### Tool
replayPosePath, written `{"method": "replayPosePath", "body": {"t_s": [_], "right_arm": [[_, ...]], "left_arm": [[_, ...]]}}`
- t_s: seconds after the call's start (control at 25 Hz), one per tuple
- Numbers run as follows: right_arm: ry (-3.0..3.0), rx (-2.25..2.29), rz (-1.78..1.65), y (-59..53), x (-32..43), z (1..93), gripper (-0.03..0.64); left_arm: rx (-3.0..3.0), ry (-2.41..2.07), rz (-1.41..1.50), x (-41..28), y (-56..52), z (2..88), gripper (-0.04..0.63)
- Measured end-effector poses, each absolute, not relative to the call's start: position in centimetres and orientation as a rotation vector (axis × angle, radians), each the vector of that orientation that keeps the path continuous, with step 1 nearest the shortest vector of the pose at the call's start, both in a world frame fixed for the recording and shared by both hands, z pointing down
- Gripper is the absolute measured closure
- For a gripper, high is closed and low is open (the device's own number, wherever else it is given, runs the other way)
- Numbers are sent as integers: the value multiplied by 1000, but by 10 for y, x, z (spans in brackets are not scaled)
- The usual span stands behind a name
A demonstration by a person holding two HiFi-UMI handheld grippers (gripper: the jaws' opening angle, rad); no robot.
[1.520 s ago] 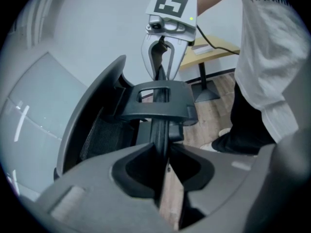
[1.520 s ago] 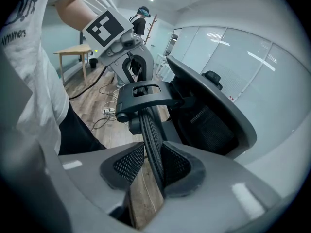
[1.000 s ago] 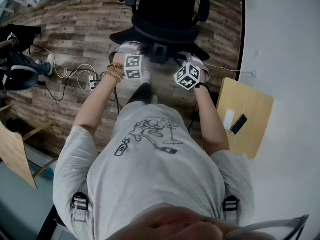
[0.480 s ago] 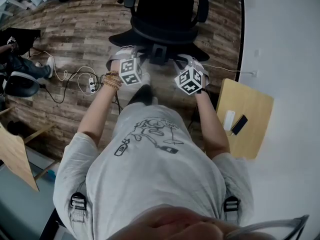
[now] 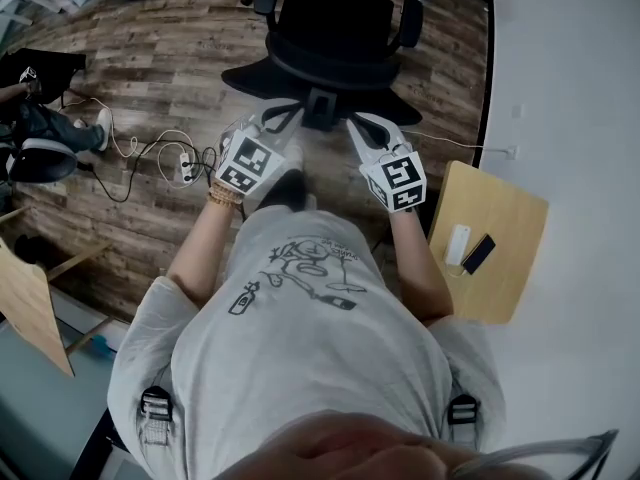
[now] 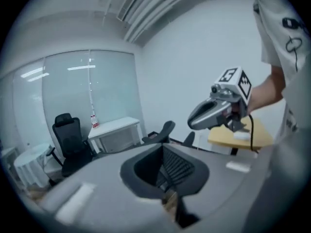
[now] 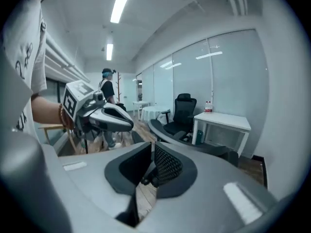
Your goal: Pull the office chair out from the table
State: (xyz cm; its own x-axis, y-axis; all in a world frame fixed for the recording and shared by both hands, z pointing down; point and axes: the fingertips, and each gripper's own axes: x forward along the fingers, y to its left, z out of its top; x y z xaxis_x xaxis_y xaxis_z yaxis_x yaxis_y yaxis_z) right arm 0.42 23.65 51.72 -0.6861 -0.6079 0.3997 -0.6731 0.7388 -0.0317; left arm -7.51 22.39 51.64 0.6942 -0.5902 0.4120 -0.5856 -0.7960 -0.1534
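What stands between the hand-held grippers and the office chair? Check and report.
Nothing visible does. Both the left hand-held gripper and the right hand-held gripper, whose jaws have just been closing on nothing, point straight at the office chair across open air. The power strip and its cables lie on the floor off to the left.

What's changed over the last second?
The left gripper and right gripper have lifted away from the back of the office chair, toward the camera, and rolled. Their jaws have just been closing and now stand together with nothing between them. The office chair, wooden table and floor cables stayed put.
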Motion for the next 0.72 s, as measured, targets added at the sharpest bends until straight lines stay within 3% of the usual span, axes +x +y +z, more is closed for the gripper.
{"method": "replayPosePath", "body": {"t_s": [0.32, 0.72], "right_arm": [[-2710, 1023, 195, 259, -13, 446, 611], [-2751, 1066, 152, 266, -18, 410, 611]], "left_arm": [[-3140, 1119, -155, -67, 245, 427, 592], [-3131, 1094, -91, -58, 251, 401, 592]]}}
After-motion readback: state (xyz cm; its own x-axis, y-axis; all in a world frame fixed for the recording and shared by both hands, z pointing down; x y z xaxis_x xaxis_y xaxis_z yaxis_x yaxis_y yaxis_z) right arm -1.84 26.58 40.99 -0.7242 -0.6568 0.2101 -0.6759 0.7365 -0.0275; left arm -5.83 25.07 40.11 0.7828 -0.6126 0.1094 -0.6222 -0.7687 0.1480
